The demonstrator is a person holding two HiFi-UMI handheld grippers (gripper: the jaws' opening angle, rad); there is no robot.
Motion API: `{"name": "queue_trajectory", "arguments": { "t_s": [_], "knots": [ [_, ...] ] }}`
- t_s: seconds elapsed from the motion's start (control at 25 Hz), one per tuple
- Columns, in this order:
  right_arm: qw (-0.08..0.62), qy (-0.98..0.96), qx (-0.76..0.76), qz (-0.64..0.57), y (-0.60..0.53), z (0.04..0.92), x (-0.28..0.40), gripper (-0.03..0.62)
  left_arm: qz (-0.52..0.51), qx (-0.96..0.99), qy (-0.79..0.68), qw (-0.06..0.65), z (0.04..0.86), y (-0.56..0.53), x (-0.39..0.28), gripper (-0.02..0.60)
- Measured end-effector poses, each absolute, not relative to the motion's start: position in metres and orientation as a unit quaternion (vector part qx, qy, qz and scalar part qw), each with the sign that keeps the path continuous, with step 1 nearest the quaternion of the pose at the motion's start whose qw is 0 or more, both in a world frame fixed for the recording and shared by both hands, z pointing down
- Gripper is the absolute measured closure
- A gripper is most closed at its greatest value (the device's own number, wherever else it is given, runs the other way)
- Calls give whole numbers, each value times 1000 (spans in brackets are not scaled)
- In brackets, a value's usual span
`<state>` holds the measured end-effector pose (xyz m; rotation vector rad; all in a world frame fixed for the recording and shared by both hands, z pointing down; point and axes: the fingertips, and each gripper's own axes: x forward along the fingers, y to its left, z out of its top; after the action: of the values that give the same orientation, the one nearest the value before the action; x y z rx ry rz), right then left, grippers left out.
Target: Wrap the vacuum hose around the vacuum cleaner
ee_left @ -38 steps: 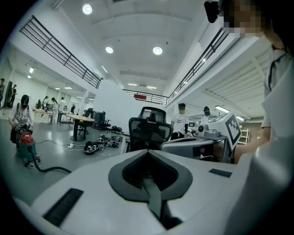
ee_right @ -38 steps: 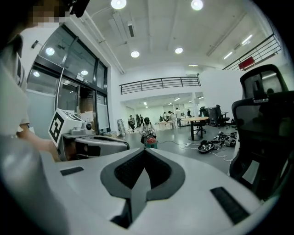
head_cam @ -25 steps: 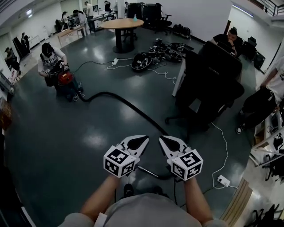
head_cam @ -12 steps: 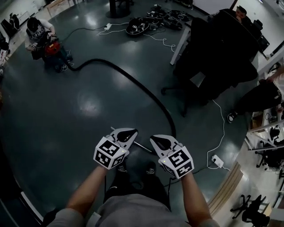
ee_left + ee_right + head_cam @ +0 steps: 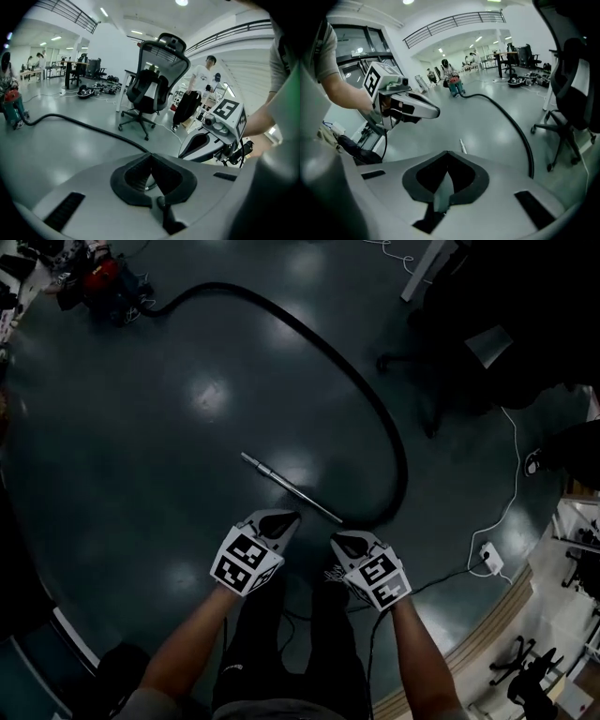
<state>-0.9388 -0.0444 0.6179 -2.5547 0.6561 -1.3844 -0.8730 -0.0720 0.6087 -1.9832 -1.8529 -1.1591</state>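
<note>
Head view: the left tongs [image 5: 284, 518] and right tongs [image 5: 342, 542] are held low over the glossy grey floor [image 5: 169, 493], each pressed together with nothing between. The approach is judged to be in hand. Next, the jaws must be spread for a grip on the slim metal wand [image 5: 291, 487] at twelve o'clock. The smooth black hose [image 5: 405, 474] is curved away to the red vacuum cleaner [image 5: 101, 282] at ten o'clock.

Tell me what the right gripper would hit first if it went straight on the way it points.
Probably the metal wand lying on the floor, just beyond the shut tips of the right gripper. Depth is unclear, so it could miss narrowly and land on bare floor beside it.
</note>
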Motion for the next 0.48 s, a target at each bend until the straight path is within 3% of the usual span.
{"name": "queue_trajectory", "arguments": {
  "t_s": [0.48],
  "knots": [
    [77, 240, -820, -513, -74, 938, -968, 588, -462, -621, -617, 140, 916, -113, -905, 574]
  ]
}}
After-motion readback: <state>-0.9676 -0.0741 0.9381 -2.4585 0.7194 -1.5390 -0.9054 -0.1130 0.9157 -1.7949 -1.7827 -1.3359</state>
